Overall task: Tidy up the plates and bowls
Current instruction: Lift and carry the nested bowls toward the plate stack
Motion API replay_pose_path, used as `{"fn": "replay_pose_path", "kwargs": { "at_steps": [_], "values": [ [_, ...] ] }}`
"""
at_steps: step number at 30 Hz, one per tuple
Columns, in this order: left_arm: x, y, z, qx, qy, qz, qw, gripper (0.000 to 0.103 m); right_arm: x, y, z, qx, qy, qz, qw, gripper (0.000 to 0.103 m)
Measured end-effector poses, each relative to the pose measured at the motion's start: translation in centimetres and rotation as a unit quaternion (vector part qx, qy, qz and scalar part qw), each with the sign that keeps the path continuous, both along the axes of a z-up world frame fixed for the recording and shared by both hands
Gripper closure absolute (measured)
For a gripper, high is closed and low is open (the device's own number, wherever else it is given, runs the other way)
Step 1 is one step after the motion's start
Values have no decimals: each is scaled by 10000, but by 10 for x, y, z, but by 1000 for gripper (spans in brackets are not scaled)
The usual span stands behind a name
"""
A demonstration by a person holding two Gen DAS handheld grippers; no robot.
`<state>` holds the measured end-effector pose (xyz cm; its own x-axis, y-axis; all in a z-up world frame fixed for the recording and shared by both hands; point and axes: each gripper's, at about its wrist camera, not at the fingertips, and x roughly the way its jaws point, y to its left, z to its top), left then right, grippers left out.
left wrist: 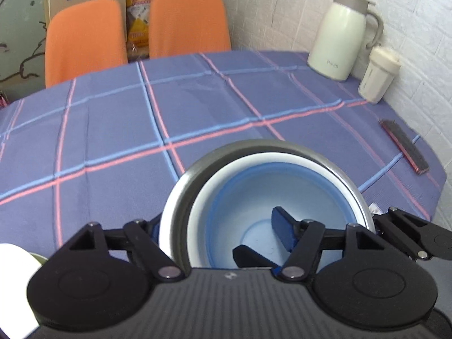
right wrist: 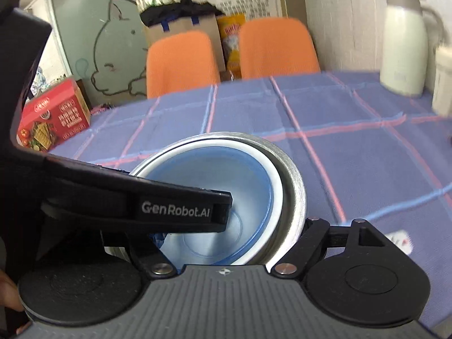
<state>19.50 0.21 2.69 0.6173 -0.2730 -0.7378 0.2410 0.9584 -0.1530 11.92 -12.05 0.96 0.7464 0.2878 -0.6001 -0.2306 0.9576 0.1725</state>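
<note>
Three bowls are nested above the checked tablecloth (left wrist: 113, 141): a steel bowl (left wrist: 180, 186) outermost, a white bowl (left wrist: 197, 206) in it, and a blue bowl (left wrist: 296, 189) innermost. My left gripper (left wrist: 217, 226) straddles the stack's near-left wall, one finger outside the steel and one finger (left wrist: 279, 226) inside the blue bowl, shut on it. In the right wrist view the same steel bowl (right wrist: 296, 186) and blue bowl (right wrist: 209, 175) sit between the fingers of my right gripper (right wrist: 234, 231), which grips the near rim. The left finger (right wrist: 183, 209) reaches in from the left.
A cream thermos jug (left wrist: 339, 36) and a lidded cup (left wrist: 378, 76) stand at the back right by the wall. A flat dark bar (left wrist: 404, 147) lies near the right edge. Two orange chairs (left wrist: 84, 39) stand behind the table. A red box (right wrist: 53, 118) is at the far left. A white object (left wrist: 14, 282) is at the near left.
</note>
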Motion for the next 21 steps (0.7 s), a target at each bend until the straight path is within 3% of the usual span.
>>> {"fn": "replay_pose_path", "kwargs": {
  "at_steps": [6,13,16,21],
  "values": [
    [-28,38,41,121,-526,529,9971,35,-7,31,31,90,-506,456,9976,35],
    [-69,116,81,515,-950,1534,9822,35,-14,100,60,483,-914,1471,9837,35],
    [-89,147,75,552,-836,1911,9764,34,-22,126,59,531,-859,1890,9768,35],
    [-105,180,34,288,-262,2223,9742,34,-34,159,33,346,-336,2255,9731,35]
  ]
}}
